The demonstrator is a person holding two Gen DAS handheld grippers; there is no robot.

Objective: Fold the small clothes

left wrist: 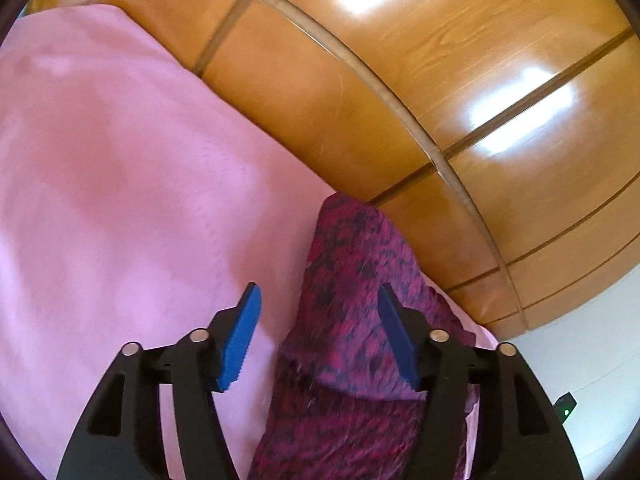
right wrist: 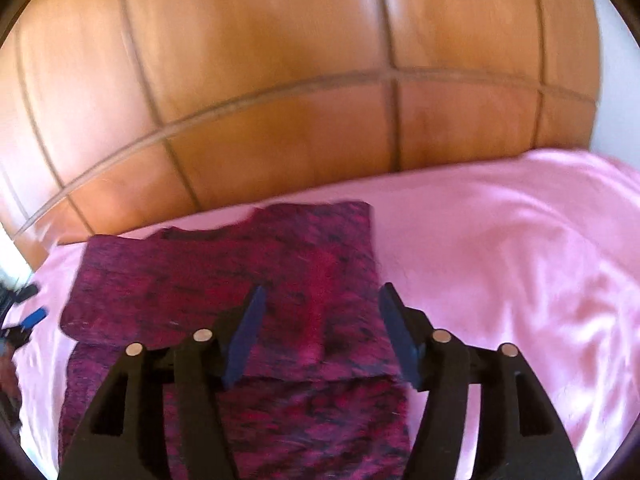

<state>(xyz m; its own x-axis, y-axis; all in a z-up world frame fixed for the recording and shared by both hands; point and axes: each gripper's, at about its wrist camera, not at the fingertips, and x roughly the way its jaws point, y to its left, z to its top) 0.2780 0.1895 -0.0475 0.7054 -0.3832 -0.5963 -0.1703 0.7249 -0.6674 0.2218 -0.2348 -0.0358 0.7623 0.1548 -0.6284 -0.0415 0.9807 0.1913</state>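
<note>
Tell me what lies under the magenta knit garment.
The garment lies on a pink sheet, visible all around it. Its folded-over top hides its lower layer and the sheet underneath.

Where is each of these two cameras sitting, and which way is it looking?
Left wrist: sits on the left gripper, looks down along its open blue fingers at the maroon garment's edge, pink sheet and wooden panelling.
Right wrist: sits on the right gripper, open above the folded garment.
Shared: garment, sheet, panelling.
</note>
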